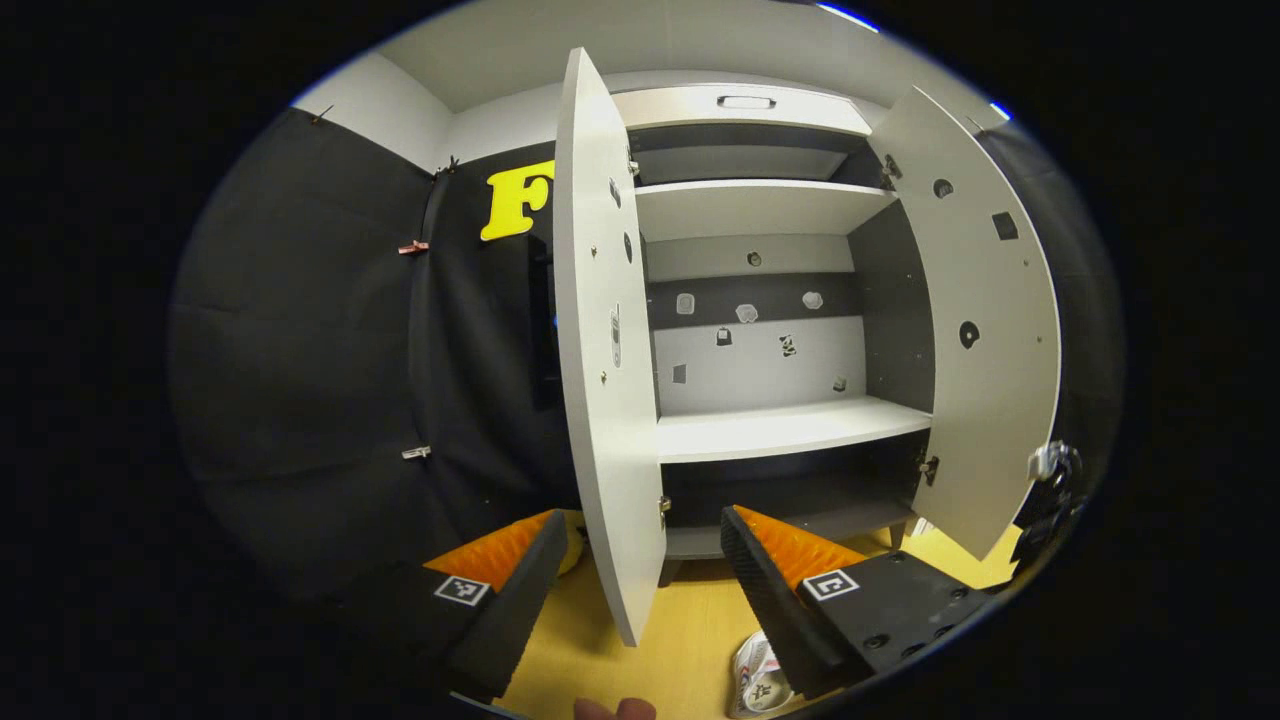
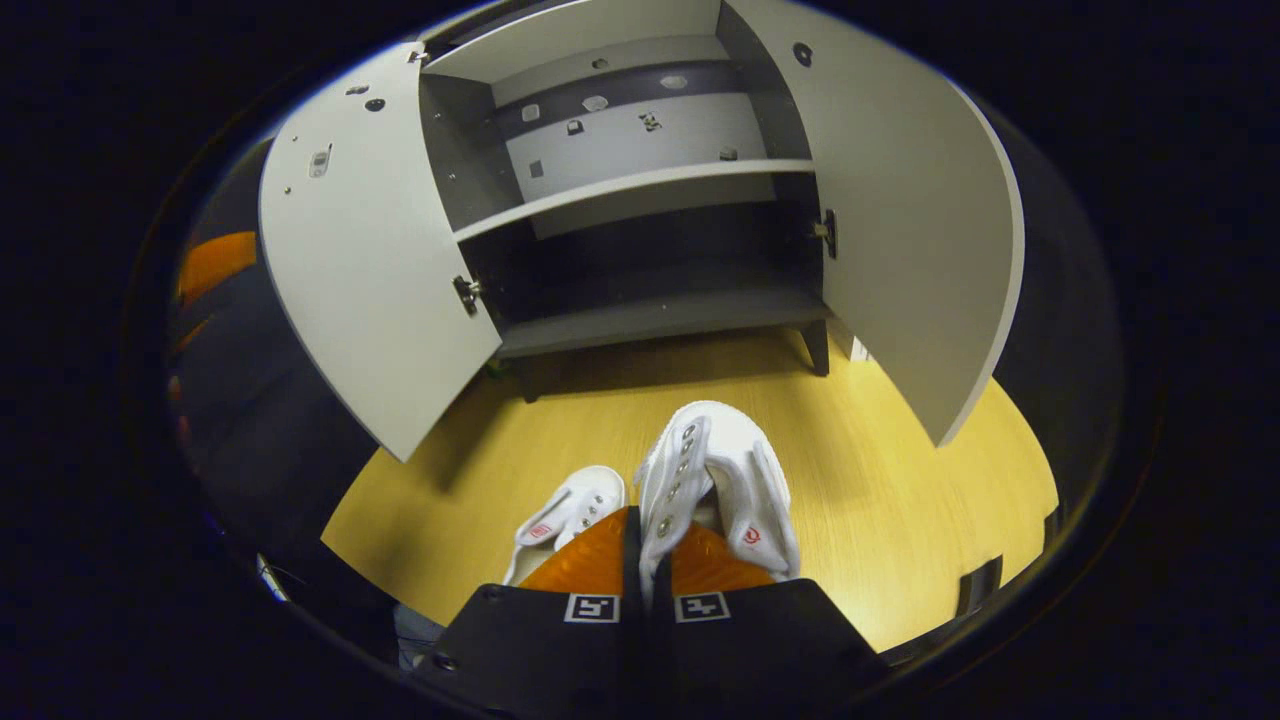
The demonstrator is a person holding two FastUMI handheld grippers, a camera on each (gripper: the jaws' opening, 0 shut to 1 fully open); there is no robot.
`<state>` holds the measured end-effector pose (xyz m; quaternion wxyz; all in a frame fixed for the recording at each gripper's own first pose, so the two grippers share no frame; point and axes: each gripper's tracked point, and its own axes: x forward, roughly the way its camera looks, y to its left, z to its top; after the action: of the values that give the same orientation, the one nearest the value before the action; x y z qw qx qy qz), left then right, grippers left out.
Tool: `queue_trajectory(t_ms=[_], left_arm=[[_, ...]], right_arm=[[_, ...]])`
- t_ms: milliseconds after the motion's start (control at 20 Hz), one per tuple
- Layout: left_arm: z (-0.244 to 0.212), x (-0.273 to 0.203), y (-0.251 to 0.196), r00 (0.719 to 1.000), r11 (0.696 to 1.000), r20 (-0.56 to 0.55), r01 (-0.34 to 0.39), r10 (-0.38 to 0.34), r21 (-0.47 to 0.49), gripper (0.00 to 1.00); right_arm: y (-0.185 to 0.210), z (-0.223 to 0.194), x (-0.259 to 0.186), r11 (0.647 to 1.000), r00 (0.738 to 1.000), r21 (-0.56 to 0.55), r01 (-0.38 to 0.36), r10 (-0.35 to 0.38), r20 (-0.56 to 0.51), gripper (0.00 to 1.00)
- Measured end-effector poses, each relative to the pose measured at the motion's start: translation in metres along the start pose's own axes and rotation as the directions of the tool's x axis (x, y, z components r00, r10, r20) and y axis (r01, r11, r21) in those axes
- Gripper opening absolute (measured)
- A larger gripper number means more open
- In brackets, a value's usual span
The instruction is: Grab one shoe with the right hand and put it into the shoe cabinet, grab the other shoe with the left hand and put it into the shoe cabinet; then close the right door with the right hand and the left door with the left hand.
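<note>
My right gripper (image 2: 648, 530) is shut on the laced edge of a white shoe (image 2: 725, 465) and holds it above the wooden floor, toe toward the shoe cabinet (image 2: 650, 180). Beside it, to the left and lower, lies the second white shoe (image 2: 565, 512). Both cabinet doors stand open: the left door (image 2: 365, 260) and the right door (image 2: 900, 220). My left gripper (image 1: 642, 520) is open and holds nothing, close in front of the left door's edge (image 1: 600, 350). Part of a white shoe (image 1: 757, 680) shows low in the left gripper view.
The cabinet has a light middle shelf (image 1: 790, 428), an upper shelf (image 1: 750, 205) and a dark bottom shelf (image 2: 660, 315), all bare. Yellow wooden floor (image 2: 880, 470) spreads before it. Black cloth walls (image 1: 320, 380) close the booth. Fingertips of a hand (image 1: 615, 708) show at the bottom edge.
</note>
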<state>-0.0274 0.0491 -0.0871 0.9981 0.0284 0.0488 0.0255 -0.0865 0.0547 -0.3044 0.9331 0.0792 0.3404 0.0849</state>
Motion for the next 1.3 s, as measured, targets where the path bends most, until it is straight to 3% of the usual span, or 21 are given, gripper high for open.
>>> queue_trajectory(t_ms=[250, 550, 900, 1300], left_arm=[[0.007, -0.002, -0.004, 1.0, 0.999, 0.009, 0.027, -0.027, -0.018, 0.97], [0.016, -0.001, -0.019, 0.997, 0.995, 0.029, 0.075, -0.074, -0.058, 0.97], [0.013, 0.011, -0.03, 0.993, 0.991, 0.029, 0.113, -0.112, -0.071, 0.97], [0.004, 0.018, -0.037, 0.99, 0.987, 0.014, 0.142, -0.142, -0.071, 0.97]], right_arm=[[0.02, 0.098, -0.029, 1.0, 0.995, -0.01, -0.01, 0.011, 0.101, 0.05], [0.034, 0.232, -0.007, 0.999, 0.977, -0.036, -0.005, 0.013, 0.214, 0.05], [0.027, 0.36, 0.098, 0.988, 0.971, -0.142, 0.061, -0.026, 0.237, 0.05], [-0.011, 0.393, 0.232, 0.966, 0.986, -0.221, 0.136, -0.111, 0.125, 0.05]])
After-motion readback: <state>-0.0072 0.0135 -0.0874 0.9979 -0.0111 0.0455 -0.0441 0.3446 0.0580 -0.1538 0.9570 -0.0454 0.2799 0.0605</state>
